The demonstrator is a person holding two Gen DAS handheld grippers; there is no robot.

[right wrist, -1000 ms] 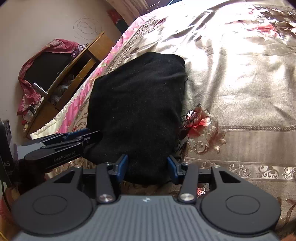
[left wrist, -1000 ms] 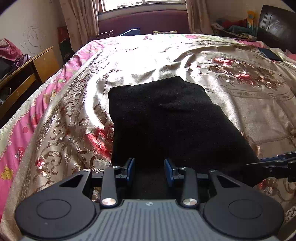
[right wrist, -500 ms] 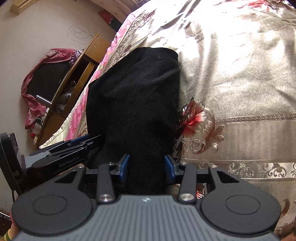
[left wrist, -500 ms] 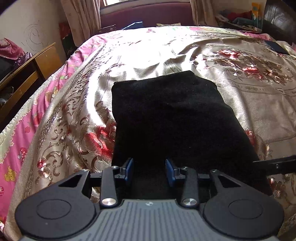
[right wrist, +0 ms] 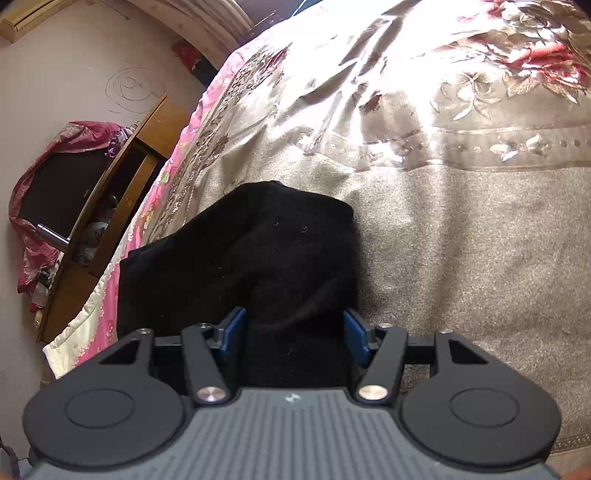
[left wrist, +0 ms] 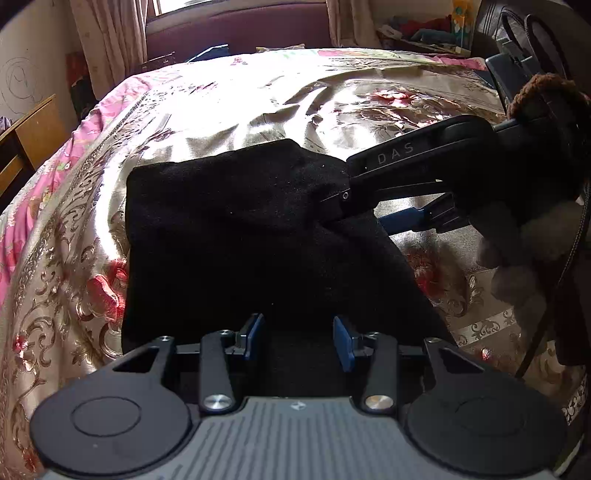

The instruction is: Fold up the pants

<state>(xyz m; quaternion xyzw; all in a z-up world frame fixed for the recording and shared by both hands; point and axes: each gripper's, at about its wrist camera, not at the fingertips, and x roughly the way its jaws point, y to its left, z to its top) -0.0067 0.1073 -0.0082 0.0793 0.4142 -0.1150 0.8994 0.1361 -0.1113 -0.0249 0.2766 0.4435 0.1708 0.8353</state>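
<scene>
Black folded pants point(left wrist: 221, 240) lie on a gold flowered bedspread point(left wrist: 258, 103). My left gripper point(left wrist: 298, 336) hangs over their near edge. Its jaws are opening, and black cloth fills the gap between the blue pads. My right gripper point(left wrist: 351, 210) reaches in from the right at the far right corner, one finger above the cloth and one below. That corner is tented up. In the right wrist view the pants point(right wrist: 288, 240) bunch up just ahead of the right gripper point(right wrist: 293, 334). Its jaws are opening with a wad of cloth between them.
A fuzzy sleeve point(left wrist: 535, 229) holds the right gripper. A wooden desk point(right wrist: 122, 177) with a red cloth stands off the bed's left side. A purple headboard point(left wrist: 236, 29) and curtains close the far end. A dark stand point(left wrist: 517, 62) rises at the far right.
The right gripper pushed forward along the pants' right side to the far corner, bunching and lifting the cloth there, and its jaws widened. The left gripper crept forward and opened slightly.
</scene>
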